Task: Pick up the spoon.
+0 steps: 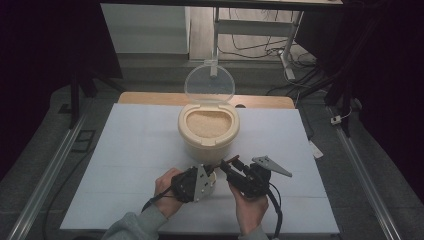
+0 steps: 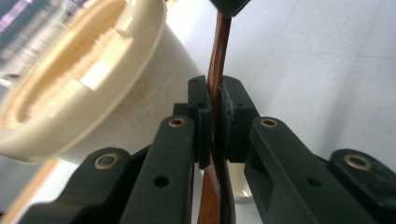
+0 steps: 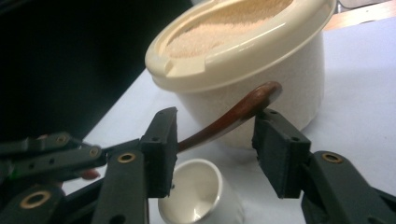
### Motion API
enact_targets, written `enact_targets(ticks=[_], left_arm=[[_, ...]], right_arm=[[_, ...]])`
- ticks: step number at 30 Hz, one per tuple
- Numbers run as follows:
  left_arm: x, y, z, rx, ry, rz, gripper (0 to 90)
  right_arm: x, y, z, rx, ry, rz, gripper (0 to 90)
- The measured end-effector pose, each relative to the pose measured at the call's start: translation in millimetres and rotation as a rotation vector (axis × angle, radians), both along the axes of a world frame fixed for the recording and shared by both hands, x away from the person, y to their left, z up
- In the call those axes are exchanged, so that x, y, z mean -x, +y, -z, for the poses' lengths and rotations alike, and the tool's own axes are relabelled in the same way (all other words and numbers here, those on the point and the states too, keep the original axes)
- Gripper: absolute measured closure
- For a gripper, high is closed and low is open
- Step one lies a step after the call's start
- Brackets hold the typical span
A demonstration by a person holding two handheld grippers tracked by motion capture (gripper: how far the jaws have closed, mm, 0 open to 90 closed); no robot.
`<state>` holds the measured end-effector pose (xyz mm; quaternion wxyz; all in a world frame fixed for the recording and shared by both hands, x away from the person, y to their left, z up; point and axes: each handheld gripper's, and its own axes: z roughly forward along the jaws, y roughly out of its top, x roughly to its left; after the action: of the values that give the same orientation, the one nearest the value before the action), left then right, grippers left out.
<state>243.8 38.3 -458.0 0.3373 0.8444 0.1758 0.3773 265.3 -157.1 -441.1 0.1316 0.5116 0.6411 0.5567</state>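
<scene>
Your left hand-held gripper (image 2: 214,116) clamps the brown spoon handle (image 2: 217,56); your right hand-held gripper (image 3: 215,140) gapes around its end, bowl hidden.

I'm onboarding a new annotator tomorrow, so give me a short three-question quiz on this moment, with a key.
1. True or false: the lid of the rice container stands open.
2. Which gripper is shut on the brown spoon? A) left gripper B) right gripper C) neither
3. Fill in: in the right gripper view, the small white ____ lies tipped on its side on the table, below the spoon.

Key: 1 true. 2 A: in the left gripper view its jaws clamp the spoon's handle, while the right gripper's jaws stand apart around the spoon's far end. 3 cup.
</scene>
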Motion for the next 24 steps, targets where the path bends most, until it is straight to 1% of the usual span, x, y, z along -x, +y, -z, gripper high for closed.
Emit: enact_targets(ticks=[1,3,4,5,6,10,11,13,14,17,18,19,20,21,22,23,24], left_arm=[[0.5,-1.0,0.0,-0.003,-0.011,-0.004,83.0],[2.0,-2.9,0.6,-0.014,-0.037,-0.010,82.9],[2.9,-4.0,1.0,-0.023,-0.054,-0.013,82.8],[4.8,-5.5,1.9,-0.038,-0.081,-0.019,82.8],[6.2,-6.9,2.5,-0.051,-0.100,-0.022,82.7],[9.3,-10.5,4.8,-0.072,-0.142,-0.024,81.6],[9.8,-11.1,5.0,-0.075,-0.147,-0.022,81.6],[10.4,-11.7,4.6,-0.078,-0.148,-0.017,81.0],[10.9,-11.8,4.4,-0.079,-0.150,-0.011,80.5],[11.5,-12.1,4.1,-0.084,-0.153,-0.002,79.0],[11.9,-12.2,4.0,-0.083,-0.155,-0.001,79.0],[11.9,-11.8,3.5,-0.081,-0.151,0.005,78.2],[11.7,-11.4,3.1,-0.076,-0.145,0.008,76.8],[10.9,-10.7,2.7,-0.071,-0.134,0.014,76.1],[10.4,-10.2,2.3,-0.066,-0.127,0.019,76.1],[9.7,-9.9,1.9,-0.062,-0.119,0.023,74.9],[8.9,-9.4,1.6,-0.055,-0.108,0.026,74.9]], right_arm=[[-0.3,-0.1,0.0,-0.008,-0.002,0.011,55.1],[-1.6,-2.0,0.3,-0.046,0.003,0.016,56.8],[-2.1,-2.7,0.0,-0.057,0.002,0.017,58.3],[-2.4,-3.3,-0.3,-0.067,0.001,0.021,59.0],[-3.0,-3.7,-0.3,-0.077,0.002,0.022,59.3],[-6.3,-6.6,0.8,-0.117,0.011,0.019,64.1],[-6.3,-6.6,0.8,-0.117,0.011,0.019,64.1],[-7.8,-9.2,2.3,-0.150,0.021,0.017,67.2],[-9.4,-12.3,4.2,-0.182,0.030,0.005,69.9],[-10.3,-16.4,7.3,-0.238,0.036,-0.016,73.9],[-10.3,-16.4,7.3,-0.238,0.036,-0.016,73.9],[-10.1,-17.0,8.1,-0.257,0.027,-0.023,75.3],[-9.0,-17.2,7.8,-0.276,0.010,-0.043,78.4],[-8.4,-16.9,7.1,-0.289,0.004,-0.053,80.0],[-8.4,-16.9,7.1,-0.289,0.004,-0.053,80.0],[-8.1,-15.8,6.1,-0.314,-0.005,-0.076,83.6],[-8.1,-15.8,6.1,-0.314,-0.005,-0.076,83.6]])
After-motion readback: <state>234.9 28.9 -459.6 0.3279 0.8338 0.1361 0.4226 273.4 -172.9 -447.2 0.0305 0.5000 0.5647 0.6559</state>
